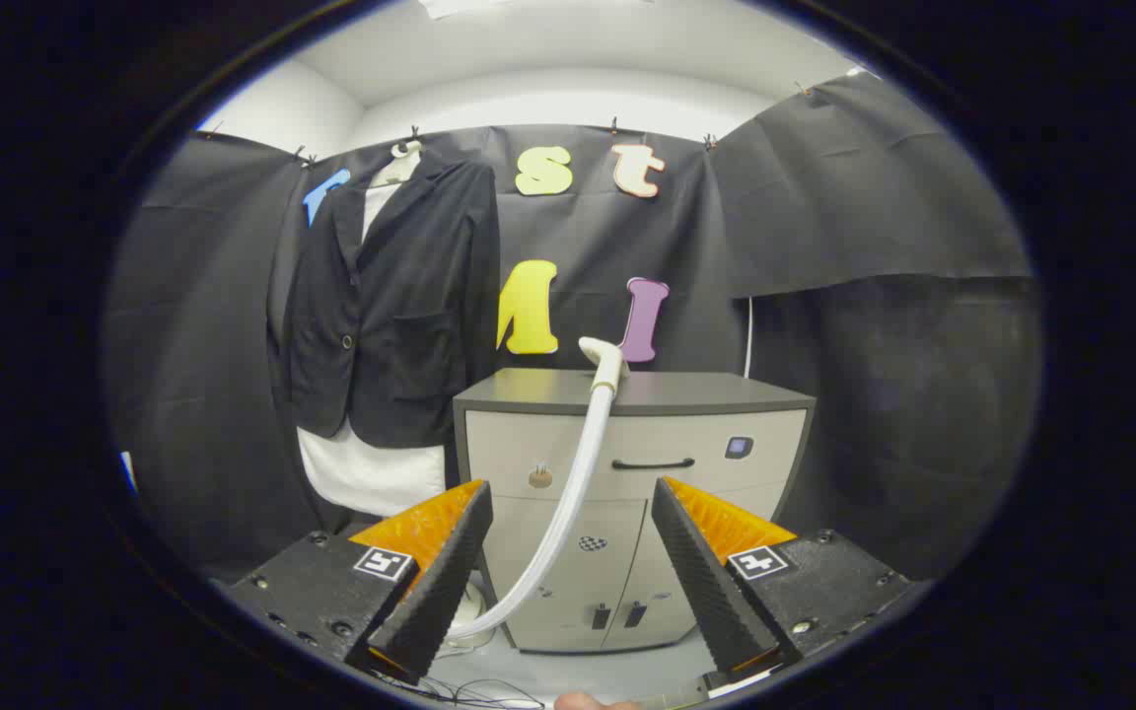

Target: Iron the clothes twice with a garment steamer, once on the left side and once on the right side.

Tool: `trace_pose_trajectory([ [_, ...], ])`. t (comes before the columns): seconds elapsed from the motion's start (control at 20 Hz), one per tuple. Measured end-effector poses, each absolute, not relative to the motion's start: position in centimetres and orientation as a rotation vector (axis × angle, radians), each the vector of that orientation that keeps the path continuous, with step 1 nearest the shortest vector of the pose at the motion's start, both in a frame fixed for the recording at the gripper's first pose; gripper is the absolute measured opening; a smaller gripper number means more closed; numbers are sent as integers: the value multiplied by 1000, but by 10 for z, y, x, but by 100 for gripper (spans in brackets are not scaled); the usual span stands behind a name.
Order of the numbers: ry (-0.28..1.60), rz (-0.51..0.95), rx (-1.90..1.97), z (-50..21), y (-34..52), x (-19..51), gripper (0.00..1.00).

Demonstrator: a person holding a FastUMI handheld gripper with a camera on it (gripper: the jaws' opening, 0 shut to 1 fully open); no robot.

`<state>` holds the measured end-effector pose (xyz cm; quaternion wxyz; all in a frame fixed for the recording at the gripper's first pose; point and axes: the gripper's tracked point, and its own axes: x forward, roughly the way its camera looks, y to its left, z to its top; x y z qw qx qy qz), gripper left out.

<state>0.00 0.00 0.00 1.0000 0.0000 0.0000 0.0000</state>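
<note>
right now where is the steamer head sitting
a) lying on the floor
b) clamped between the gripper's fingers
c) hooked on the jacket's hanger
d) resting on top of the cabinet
d: the steamer head rests on the top of the cabinet, with its hose running down in front. The gripper is open, its fingers apart and gripping nothing, and the jacket hangs beside the cabinet.

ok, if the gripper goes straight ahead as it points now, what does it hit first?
Likely the white hose, which runs up between the open fingers of the gripper. Beyond it stands the cabinet. Depth is hard to judge here.
</note>
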Motion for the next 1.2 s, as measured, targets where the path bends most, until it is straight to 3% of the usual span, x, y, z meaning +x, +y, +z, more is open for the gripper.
trace_pose_trajectory([
  [0.9, 43, -74, -3, 6, 25, 1, 100],
  [1.2, 44, -122, 44, 41, 30, 22, 100],
])
